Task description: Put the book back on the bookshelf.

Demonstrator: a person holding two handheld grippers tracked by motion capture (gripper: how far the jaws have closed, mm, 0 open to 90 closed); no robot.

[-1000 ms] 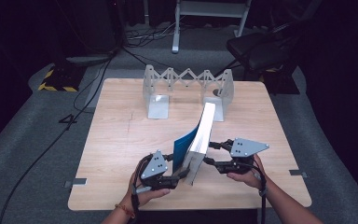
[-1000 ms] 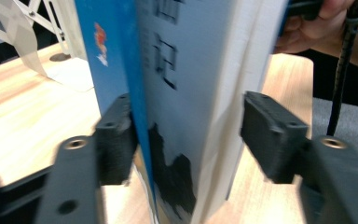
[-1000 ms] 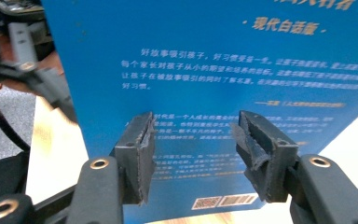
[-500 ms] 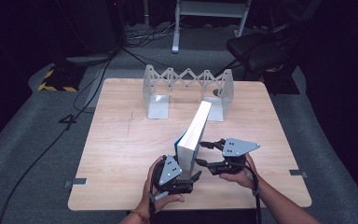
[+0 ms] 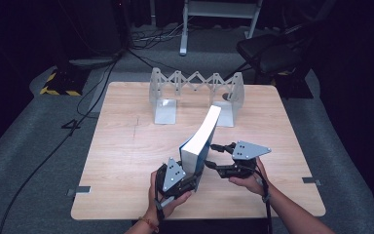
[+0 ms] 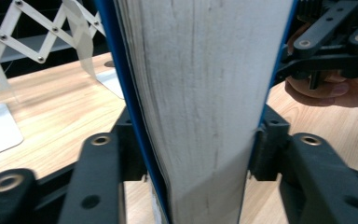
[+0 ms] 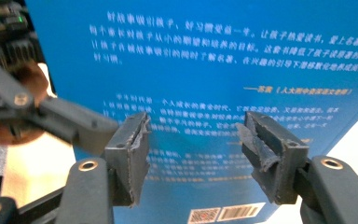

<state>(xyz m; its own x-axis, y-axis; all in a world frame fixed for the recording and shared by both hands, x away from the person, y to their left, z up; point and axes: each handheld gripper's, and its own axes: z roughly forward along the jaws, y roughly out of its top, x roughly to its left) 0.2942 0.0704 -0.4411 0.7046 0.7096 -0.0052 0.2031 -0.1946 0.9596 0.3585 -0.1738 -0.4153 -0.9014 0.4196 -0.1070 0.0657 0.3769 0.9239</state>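
At lower centre, the left gripper (image 5: 191, 179) has just clamped the blue book (image 5: 200, 141); the right gripper (image 7: 193, 156) faces its printed back cover, jaws apart.

A thick blue-covered book (image 5: 200, 142) stands on edge on the wooden table (image 5: 126, 146), leaning, white page block facing the near side.

The book (image 5: 200, 141) stands on edge on the table (image 5: 121, 151), before the expanding rack (image 5: 197, 90), between the left gripper (image 5: 187, 178) and right gripper (image 5: 214, 156).
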